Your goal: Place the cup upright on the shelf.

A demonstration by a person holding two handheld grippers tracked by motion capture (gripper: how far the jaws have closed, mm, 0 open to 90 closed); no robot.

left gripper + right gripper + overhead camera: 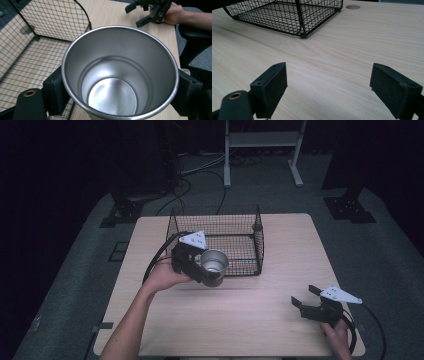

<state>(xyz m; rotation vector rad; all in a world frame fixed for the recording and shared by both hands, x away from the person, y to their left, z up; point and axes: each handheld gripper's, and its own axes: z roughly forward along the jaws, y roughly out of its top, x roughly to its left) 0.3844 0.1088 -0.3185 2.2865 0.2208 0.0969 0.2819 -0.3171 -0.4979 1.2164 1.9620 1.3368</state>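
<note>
A shiny steel cup is held by my left gripper, shut on it, at the front left corner of the black wire basket. In the left gripper view the cup gapes open towards the camera, empty, with a black pad on each side of its wall and the basket's mesh to the left. My right gripper rests open near the table's front right corner, with nothing between its fingers. Its pads stand wide apart over bare wood, the basket ahead of them.
The pale wooden table has free room in front of the basket and between the two hands. A round cable hole lies in the tabletop beyond the basket. Dark floor, cables and stand legs surround the table.
</note>
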